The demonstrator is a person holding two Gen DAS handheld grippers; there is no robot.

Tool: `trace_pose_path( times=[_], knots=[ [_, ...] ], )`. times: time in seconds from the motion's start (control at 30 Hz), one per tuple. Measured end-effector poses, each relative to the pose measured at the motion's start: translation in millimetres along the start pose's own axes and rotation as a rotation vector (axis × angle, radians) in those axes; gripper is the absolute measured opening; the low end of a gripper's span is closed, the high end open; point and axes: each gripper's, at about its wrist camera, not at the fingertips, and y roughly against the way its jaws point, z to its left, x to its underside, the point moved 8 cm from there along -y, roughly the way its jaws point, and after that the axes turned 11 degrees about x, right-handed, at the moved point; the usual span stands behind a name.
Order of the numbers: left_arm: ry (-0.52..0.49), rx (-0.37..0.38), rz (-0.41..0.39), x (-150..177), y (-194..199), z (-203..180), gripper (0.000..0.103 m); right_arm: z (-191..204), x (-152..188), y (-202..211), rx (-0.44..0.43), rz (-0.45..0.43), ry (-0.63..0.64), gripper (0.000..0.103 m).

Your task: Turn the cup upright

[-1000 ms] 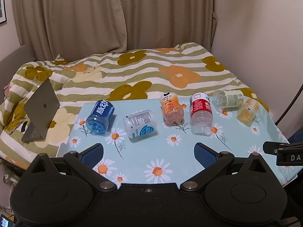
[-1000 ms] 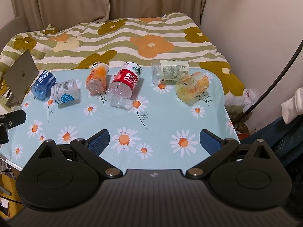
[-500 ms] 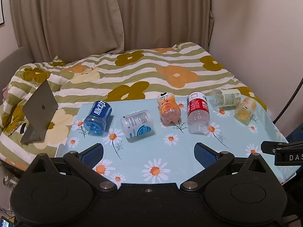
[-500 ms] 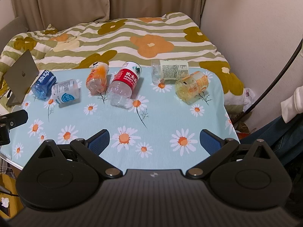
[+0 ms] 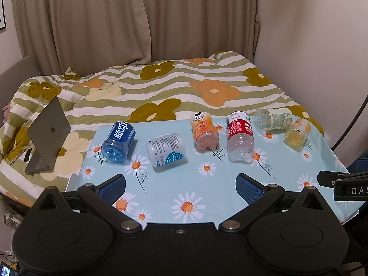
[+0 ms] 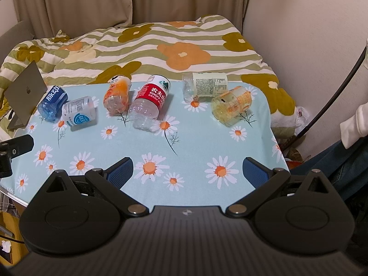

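Several cut-bottle cups lie on their sides in a row across the far part of a daisy-print table (image 5: 188, 184): a blue cup (image 5: 118, 142) (image 6: 53, 104), a white-and-blue cup (image 5: 166, 149) (image 6: 79, 114), an orange cup (image 5: 204, 131) (image 6: 116, 95), a red-label clear cup (image 5: 240, 136) (image 6: 150, 102), a pale-label clear cup (image 5: 273, 118) (image 6: 204, 85) and a yellow cup (image 5: 297, 133) (image 6: 231, 105). My left gripper (image 5: 181, 186) is open and empty over the table's near edge. My right gripper (image 6: 188, 171) is open and empty, near the front edge too.
A bed with a striped flower quilt (image 5: 184, 87) lies behind the table. An open laptop (image 5: 47, 131) stands on the quilt at the left. A wall (image 5: 322, 46) and a dark cable (image 6: 333, 96) are at the right. A person's leg (image 6: 340, 161) is at the right.
The left gripper has pulled back and risen slightly, so the cups sit a little lower and smaller in its view. The right view barely shifts. Both grippers stay open.
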Motion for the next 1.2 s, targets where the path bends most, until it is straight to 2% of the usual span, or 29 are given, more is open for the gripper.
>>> trace_pose_path(
  times=[0.77,1.0,1.2],
  knots=[
    [-0.001,-0.008,-0.003,-1,4,-6,0.103,-2,0,2,-0.006,0.0,-0.002,0.103],
    [-0.066,0.011,-0.009,-29,3,-23,0.103,-21,-10,8,-0.021,0.0,-0.014,0.103],
    [-0.161,0.064,0.01,-62,-24,-55,0.103,-43,-21,-3,-0.018,-0.008,-0.018,0.103]
  ],
)
